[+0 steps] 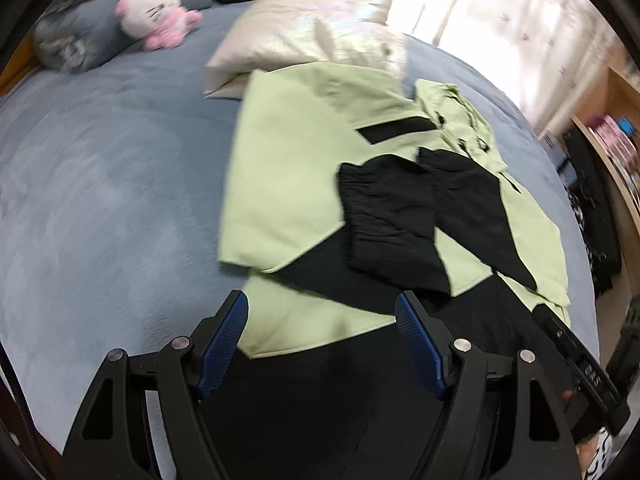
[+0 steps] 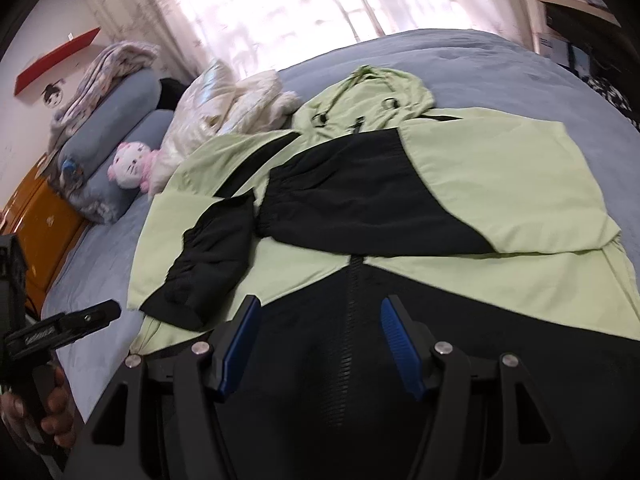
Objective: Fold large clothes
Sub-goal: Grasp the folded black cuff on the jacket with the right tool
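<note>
A light green and black hooded jacket [image 1: 300,168] lies front-up on the blue bed [image 1: 100,180], its hood [image 2: 372,96] towards the window. Both black-cuffed sleeves [image 1: 392,216] are folded in across the chest, one sleeve [image 2: 212,256] left of the zip and the other [image 2: 360,196] across it. My left gripper [image 1: 320,300] hangs open over the jacket's hem at its left corner, nothing between the blue pads. My right gripper [image 2: 320,302] is open above the black lower front, astride the zip [image 2: 352,312], and holds nothing. Each view shows the other gripper at its edge.
A cream puffy garment [image 1: 316,28] lies beyond the jacket's shoulder. A pink and white plush cat [image 1: 154,12] and blue bolsters [image 2: 120,96] sit at the head of the bed. Wooden shelves [image 1: 612,152] stand to the right and an orange cabinet [image 2: 44,220] by the bolsters. A hand [image 2: 52,412] holds the left gripper.
</note>
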Action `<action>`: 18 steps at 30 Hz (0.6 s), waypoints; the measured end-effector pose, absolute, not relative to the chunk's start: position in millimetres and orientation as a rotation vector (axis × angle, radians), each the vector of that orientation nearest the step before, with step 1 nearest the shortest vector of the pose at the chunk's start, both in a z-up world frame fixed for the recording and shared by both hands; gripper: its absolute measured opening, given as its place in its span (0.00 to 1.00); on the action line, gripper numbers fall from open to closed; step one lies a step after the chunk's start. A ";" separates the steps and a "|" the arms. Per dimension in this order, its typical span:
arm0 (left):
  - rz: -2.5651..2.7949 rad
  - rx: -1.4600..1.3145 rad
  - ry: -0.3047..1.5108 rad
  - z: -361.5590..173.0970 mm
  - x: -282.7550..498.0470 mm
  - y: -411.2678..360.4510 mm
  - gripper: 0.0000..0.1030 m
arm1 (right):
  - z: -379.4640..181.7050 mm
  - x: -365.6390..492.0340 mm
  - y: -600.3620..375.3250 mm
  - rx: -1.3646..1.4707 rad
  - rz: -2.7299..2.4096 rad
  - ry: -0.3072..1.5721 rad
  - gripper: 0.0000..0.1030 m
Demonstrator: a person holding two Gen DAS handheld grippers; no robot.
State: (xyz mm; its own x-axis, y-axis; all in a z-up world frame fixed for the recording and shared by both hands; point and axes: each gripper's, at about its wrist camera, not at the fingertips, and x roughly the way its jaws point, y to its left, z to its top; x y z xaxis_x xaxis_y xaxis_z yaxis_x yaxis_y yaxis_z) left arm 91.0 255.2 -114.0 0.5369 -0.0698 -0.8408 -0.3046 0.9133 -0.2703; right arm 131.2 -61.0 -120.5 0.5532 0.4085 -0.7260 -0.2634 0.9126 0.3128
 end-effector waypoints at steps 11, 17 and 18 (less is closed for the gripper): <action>0.193 -0.463 0.976 -126.1 77.6 280.4 0.72 | -116.6 135.7 44.4 -0.066 0.619 0.869 0.61; 0.187 -0.476 1.000 -136.4 72.3 289.5 0.72 | -145.0 142.9 111.0 -0.349 0.685 0.895 0.61; 0.189 -0.478 1.000 -137.1 70.4 290.5 0.72 | -150.2 143.6 117.8 -0.394 0.679 0.895 0.61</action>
